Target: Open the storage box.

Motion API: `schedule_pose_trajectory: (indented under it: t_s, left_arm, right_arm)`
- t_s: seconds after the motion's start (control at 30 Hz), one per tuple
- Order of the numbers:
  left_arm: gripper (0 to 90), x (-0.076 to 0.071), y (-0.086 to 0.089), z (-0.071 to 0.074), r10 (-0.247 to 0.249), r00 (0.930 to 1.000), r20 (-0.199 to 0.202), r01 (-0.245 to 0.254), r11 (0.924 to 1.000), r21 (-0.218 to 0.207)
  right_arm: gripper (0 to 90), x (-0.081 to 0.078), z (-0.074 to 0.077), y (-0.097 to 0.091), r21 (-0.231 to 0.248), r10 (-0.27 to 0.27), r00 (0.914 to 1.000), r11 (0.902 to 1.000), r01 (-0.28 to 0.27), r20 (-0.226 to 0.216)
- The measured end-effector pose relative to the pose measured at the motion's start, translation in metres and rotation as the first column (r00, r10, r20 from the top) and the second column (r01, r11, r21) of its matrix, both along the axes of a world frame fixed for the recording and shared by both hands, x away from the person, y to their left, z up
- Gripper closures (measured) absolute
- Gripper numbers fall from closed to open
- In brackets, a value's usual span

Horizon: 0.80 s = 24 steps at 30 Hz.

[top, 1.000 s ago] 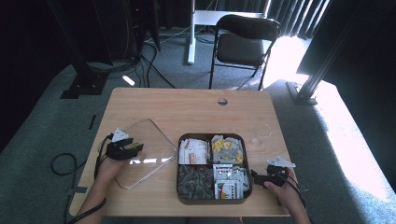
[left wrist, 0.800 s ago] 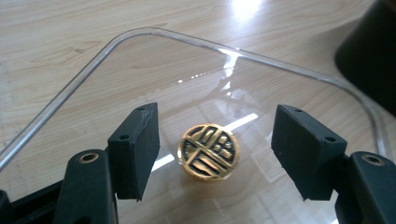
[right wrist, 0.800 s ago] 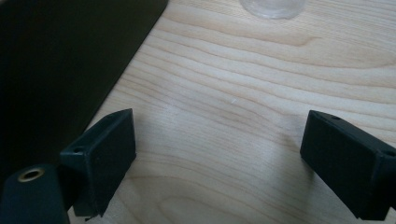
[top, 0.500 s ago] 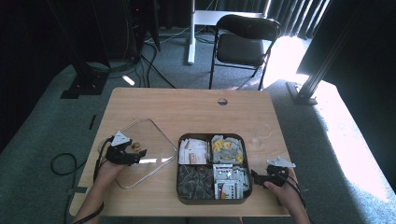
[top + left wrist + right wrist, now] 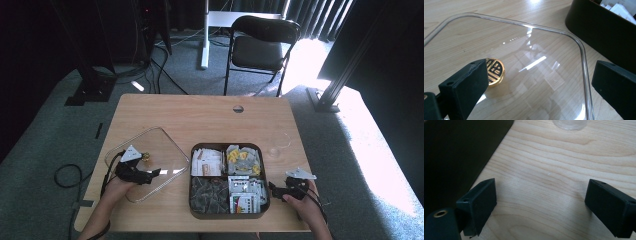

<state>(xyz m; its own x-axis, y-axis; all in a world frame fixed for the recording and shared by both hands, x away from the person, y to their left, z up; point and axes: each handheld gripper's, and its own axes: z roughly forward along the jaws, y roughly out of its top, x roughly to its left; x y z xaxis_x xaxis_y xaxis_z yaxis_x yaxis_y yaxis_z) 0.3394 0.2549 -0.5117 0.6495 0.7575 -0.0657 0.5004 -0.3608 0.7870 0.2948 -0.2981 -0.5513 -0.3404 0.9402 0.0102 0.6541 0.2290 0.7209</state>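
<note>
One clear lid (image 5: 150,160) lies flat on the table (image 5: 200,112), just left of the dark tray (image 5: 192,200), with a narrow strip of wood between its right edge and the tray wall. A round gold knob (image 5: 146,157) with a black pattern on its top sits at the middle of the lid.

Left gripper (image 5: 152,174): positioned over the lid, left of the tray. Its jaws have just been opening and now stand wide apart. In the left gripper view, the knob (image 5: 494,70) lies just beside the left-hand jaw; neither jaw presses on it, and nothing is held.

Right gripper (image 5: 272,189): positioned just right of the tray, near its lower right corner. The jaws stand wide apart over bare table with nothing between them.

The tray has four compartments holding packets and sachets (image 5: 242,192). A small clear cup (image 5: 280,142) stands to the right of the tray, beyond the right gripper.
</note>
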Motion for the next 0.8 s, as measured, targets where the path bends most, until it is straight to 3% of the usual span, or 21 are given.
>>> schedule_pose_trajectory:
  t_s: [0.2,0.3,0.47,0.63,0.7,0.8]
  left_arm:
    - [1.3,-0.01,-0.006,0.0,-0.047,0.9978,0.047,0.047,0.9989,0.009]
    - [1.3,-0.014,-0.01,0.0,-0.086,0.9954,0.043,0.085,0.9963,0.003]
    - [1.3,-0.023,-0.022,-0.002,-0.165,0.9858,0.032,0.165,0.9863,0.011]
    - [1.3,-0.029,-0.031,-0.004,-0.202,0.979,0.03,0.201,0.9795,0.011]
    - [1.3,-0.035,-0.038,-0.006,-0.234,0.9717,0.029,0.234,0.972,0.02]
    - [1.3,-0.039,-0.042,-0.006,-0.252,0.9673,0.031,0.251,0.9677,0.017]
  right_arm:
    - [9.9,0.0,0.0,0.0,0.0,0.0,1.0,1.0,0.0,0.0]
    - [9.9,0.0,0.0,0.0,0.0,0.0,1.0,1.0,0.0,0.0]
    - [9.9,0.0,0.0,0.0,0.0,0.0,1.0,1.0,0.0,0.0]
    - [9.9,0.0,0.0,0.0,0.0,0.0,1.0,1.0,0.0,0.0]
    - [9.9,0.0,0.0,0.0,0.0,0.0,1.0,1.0,0.0,0.0]
    - [9.9,0.0,0.0,0.0,0.0,0.0,1.0,1.0,0.0,0.0]
